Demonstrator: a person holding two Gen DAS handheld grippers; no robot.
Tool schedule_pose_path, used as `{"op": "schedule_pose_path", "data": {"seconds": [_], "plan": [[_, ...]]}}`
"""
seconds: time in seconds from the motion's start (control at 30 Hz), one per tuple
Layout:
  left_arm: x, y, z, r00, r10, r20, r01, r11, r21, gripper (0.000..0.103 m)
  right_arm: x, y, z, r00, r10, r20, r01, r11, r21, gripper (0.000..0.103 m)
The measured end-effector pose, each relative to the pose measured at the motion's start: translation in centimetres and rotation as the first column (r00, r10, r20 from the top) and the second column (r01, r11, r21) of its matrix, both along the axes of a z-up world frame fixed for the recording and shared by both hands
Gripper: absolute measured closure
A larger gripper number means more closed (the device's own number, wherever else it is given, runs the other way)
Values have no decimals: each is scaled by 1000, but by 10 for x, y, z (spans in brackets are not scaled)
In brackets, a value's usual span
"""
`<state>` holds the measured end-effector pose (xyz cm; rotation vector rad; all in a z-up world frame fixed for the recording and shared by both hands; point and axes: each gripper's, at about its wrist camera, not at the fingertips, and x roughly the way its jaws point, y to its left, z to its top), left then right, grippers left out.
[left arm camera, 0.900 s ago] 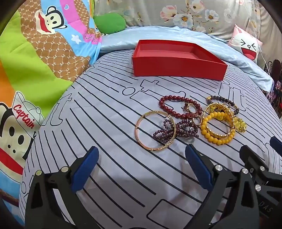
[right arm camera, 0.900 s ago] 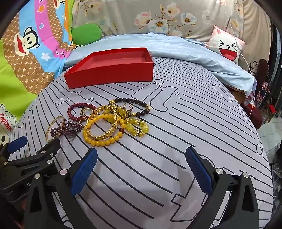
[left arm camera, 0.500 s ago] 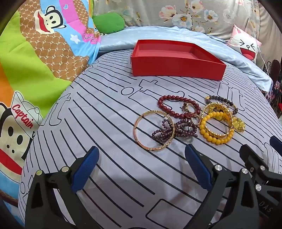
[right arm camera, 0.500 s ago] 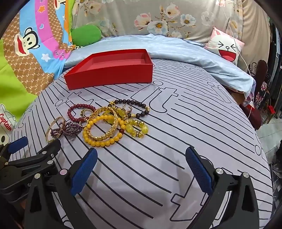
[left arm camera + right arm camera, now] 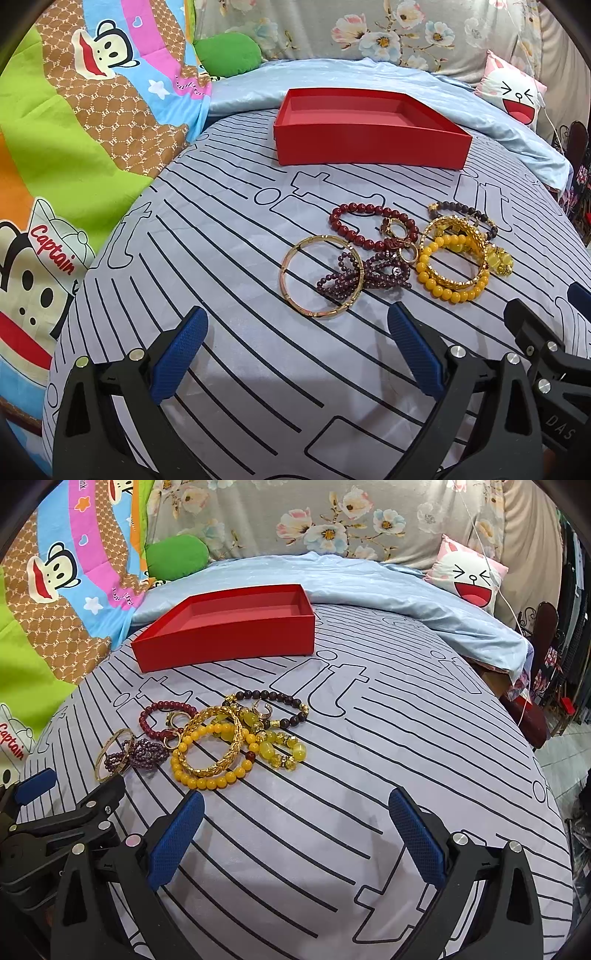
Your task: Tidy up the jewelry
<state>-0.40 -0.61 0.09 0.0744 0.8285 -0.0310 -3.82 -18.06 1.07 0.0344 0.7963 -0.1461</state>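
Left wrist view shows the left gripper hovering low over the striped grey sheet, its blue-padded fingers spread wide with nothing between them; the right gripper is likewise spread and holds nothing, and its black frame shows at the lower right edge of the left view. All the jewelry lies in one loose heap on the sheet, well short of the red box, on the grippers' side of it; the box sits open with only its red floor showing. Nearest the box are the dark red bead bracelet and the dark brown bead bracelet; farther from the box, the thin gold bangle lies flat with the purple bead strand draped across its rim; beside them the yellow bead bracelet and the thick gold bangle overlap, touching a cluster of pale yellow-green stones. Beyond the box lie a pale blue quilt, a green cushion and a laughing-face pillow.
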Motion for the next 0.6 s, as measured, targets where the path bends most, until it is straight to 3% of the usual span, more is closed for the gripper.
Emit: {"op": "schedule_pose_path", "data": {"seconds": [0.6], "plan": [[-4, -2, 3, 1000, -1, -2, 1, 1000, -10, 10, 1, 1, 0, 1000, 0, -1, 0, 1000, 0, 6]]}}
